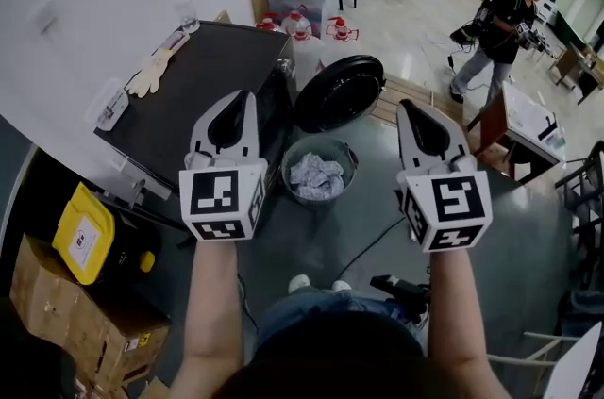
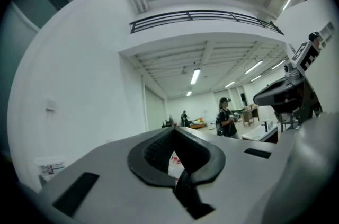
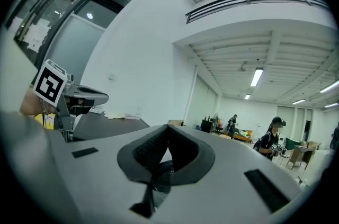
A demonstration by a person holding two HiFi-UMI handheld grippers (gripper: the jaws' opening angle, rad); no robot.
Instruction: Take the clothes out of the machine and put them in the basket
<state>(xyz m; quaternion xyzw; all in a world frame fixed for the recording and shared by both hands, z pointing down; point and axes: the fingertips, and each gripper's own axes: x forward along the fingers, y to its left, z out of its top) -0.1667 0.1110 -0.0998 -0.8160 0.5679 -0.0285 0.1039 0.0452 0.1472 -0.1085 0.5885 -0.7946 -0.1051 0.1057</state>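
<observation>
Both grippers are held up level in front of me, side by side. In the head view my left gripper (image 1: 232, 103) is shut with nothing between its jaws, above the black machine (image 1: 189, 100). The machine's round door (image 1: 340, 92) hangs open. My right gripper (image 1: 416, 108) is also shut and empty, to the right of the door. Between them on the floor stands the grey basket (image 1: 286, 163) holding pale crumpled clothes (image 1: 317, 175). The left gripper view shows my left gripper (image 2: 174, 130) closed against the room. The right gripper view shows my right gripper (image 3: 168, 127) the same.
Pale gloves (image 1: 156, 67) lie on the machine's top. A yellow container (image 1: 85, 235) and cardboard boxes (image 1: 71, 317) sit at lower left. Water bottles (image 1: 307, 34) stand behind the machine. A person (image 1: 505, 20) walks at the far right near a desk (image 1: 528, 124). A black device (image 1: 401, 291) lies by my feet.
</observation>
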